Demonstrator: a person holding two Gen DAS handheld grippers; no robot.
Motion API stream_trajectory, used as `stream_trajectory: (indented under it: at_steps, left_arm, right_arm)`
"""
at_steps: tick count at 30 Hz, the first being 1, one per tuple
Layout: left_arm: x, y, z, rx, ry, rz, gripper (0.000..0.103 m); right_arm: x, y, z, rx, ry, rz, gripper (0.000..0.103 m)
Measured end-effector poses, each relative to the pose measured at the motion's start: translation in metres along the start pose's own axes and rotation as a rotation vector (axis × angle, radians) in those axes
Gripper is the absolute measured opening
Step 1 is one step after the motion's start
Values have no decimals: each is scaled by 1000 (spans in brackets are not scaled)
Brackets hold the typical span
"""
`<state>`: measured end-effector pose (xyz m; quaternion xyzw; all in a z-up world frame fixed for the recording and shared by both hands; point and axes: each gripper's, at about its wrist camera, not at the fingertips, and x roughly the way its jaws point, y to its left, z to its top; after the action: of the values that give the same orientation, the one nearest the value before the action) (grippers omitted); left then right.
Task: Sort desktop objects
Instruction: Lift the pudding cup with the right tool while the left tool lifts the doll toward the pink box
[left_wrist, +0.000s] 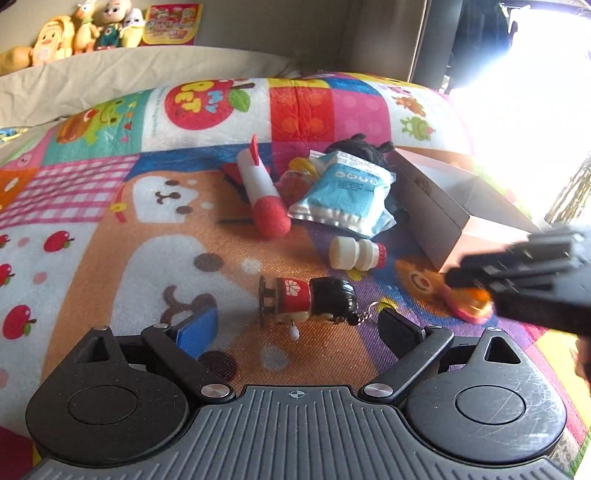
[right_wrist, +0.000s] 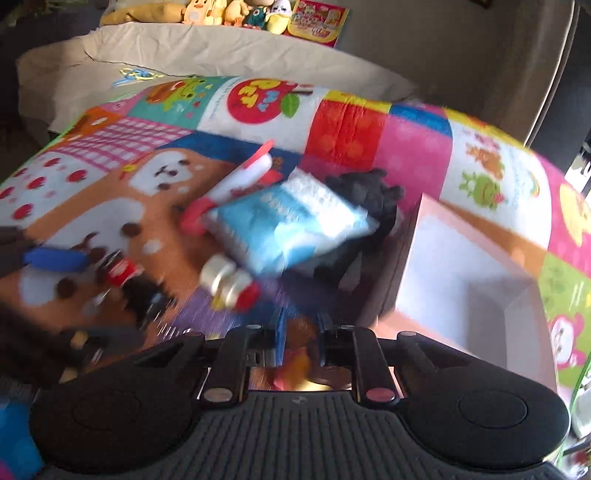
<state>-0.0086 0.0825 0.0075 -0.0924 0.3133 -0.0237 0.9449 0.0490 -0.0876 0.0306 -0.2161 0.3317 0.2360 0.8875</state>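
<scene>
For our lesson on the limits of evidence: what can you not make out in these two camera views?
- Orange-and-pink toy in the right gripper: left view, jaws hide its shape; right view blurred.
- Black plush toy: blue-and-white packet covers its body.
- Pale open cardboard box: window glare washes out its far side.

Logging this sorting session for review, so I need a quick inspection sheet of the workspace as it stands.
Surface: patchwork cartoon mat, bright glare at right.
Job's things: open cardboard box; doll figurine and small white bottle lying down; red-tipped foam rocket; blue pouch atop a black plush.
Clutter: nothing seen beyond these.
Grippers: left gripper open, over the figurine; right gripper shut on an orange-pink toy.
Cables: nothing seen.
Surroundings: beige cushion, stuffed toys behind.
</scene>
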Motion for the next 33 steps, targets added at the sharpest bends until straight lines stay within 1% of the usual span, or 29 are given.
stream_trajectory:
  at_steps: [1, 3, 4, 6, 7, 8, 9, 10, 13, 14, 15, 18, 20, 22, 24, 25, 27, 28, 29, 31, 33]
  left_arm:
    - [0, 0, 0, 1, 0, 3, 97]
    - [0, -1, 0, 4, 1, 8, 98]
    - [0, -1, 0, 6, 2, 10, 98]
    - [1, -2, 0, 11, 6, 11, 99]
    - [2, -2, 0, 14, 8, 13, 99]
    - [2, -3, 0, 18, 11, 17, 99]
    - [2, -4, 0, 21, 12, 21, 99]
    - [2, -5, 0, 25, 13, 26, 100]
    - [3, -7, 0, 32, 14, 44, 100]
    - [2, -7, -1, 32, 14, 47, 100]
    - [2, -7, 0, 31, 13, 48, 100]
    - [3, -5, 0, 23, 18, 46, 100]
    - [3, -6, -1, 23, 18, 45, 100]
    - [3, -6, -1, 21, 17, 43, 101]
    - [3, -5, 0, 17, 17, 39, 101]
    - [3, -5, 0, 17, 18, 37, 101]
    - [3, -6, 0, 19, 19, 36, 102]
    - [4, -6, 0, 21, 19, 35, 102]
    - [3, -6, 0, 23, 19, 35, 102]
    - [3, -7, -1, 26, 20, 37, 102]
    - [3, -8, -1, 34, 20, 44, 102]
  right_arm:
    - [-8, -2, -9, 1, -9, -8, 16]
    - [-28, -6, -30, -7, -79, -46, 16]
    - [-39, -12, -40, 8, -115, -61, 17]
    - [-53, -30, -52, 88, -138, -85, 29]
    - [-57, -46, -57, 161, -143, -94, 31]
    - [-58, -60, -60, 224, -147, -98, 38]
    - [-56, -76, -63, 289, -147, -107, 47]
    - [-52, -91, -65, 348, -150, -120, 51]
    - [-31, -115, -64, 415, -159, -119, 52]
    - [-24, -117, -61, 426, -161, -112, 52]
    - [-16, -118, -57, 435, -158, -100, 54]
    - [-1, -111, -46, 432, -168, -35, 54]
    - [4, -103, -40, 404, -171, -23, 54]
    - [-1, -101, -41, 390, -188, -9, 54]
    - [-15, -102, -46, 379, -215, -20, 56]
    - [-21, -102, -50, 377, -219, -17, 59]
    - [-33, -98, -61, 379, -221, 4, 80]
    - [-37, -94, -68, 371, -218, 17, 83]
    - [-38, -89, -72, 358, -210, 29, 85]
    - [-33, -76, -79, 319, -179, 48, 85]
    - [-23, -65, -82, 293, -150, 44, 85]
